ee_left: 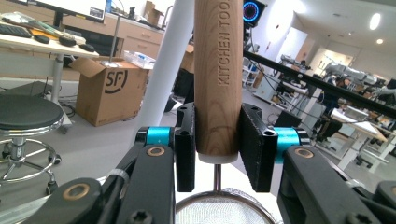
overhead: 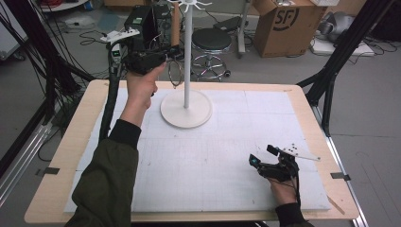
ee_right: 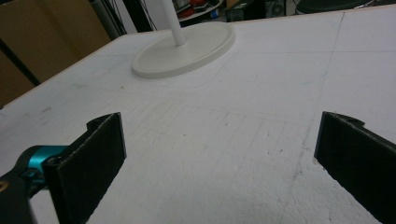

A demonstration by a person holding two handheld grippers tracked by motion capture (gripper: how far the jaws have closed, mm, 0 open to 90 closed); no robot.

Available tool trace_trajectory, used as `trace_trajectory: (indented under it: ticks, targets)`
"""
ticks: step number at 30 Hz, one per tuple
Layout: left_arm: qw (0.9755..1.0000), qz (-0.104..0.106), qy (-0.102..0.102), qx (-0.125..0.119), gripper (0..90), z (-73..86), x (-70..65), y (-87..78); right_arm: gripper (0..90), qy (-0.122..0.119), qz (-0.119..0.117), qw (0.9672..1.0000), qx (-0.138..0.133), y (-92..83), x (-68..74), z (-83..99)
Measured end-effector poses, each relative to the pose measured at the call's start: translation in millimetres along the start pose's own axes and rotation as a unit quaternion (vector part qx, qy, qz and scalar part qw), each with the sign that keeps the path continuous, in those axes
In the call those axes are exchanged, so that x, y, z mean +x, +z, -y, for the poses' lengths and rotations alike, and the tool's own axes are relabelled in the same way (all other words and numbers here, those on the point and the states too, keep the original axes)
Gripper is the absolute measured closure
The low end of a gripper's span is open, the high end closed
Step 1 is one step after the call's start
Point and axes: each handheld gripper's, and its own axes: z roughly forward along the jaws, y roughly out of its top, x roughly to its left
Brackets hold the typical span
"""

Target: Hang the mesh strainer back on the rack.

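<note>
While the left gripper [ee_left: 218, 147] clamps its wooden handle [ee_left: 218, 79], stamped KITCHEN TOO, a round wire-mesh strainer [ee_left: 224, 207] hangs below, steel-rimmed, beside the white stand [overhead: 187, 56], right gripper [ee_right: 219, 163] wide open, empty.

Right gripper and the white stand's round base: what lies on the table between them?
Nothing: the right gripper view shows bare white mat from the open right gripper up to the stand's base. The high view agrees.
</note>
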Motion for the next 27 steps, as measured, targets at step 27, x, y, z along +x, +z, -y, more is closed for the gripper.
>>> trace_trajectory:
  ticks: [27]
  targets:
    - [0.9993,0.01,-0.036,-0.004,46.9,5.1,9.6,5.5,0.9,0.001,0.002,1.0,-0.007,-4.8,-1.7,0.5]
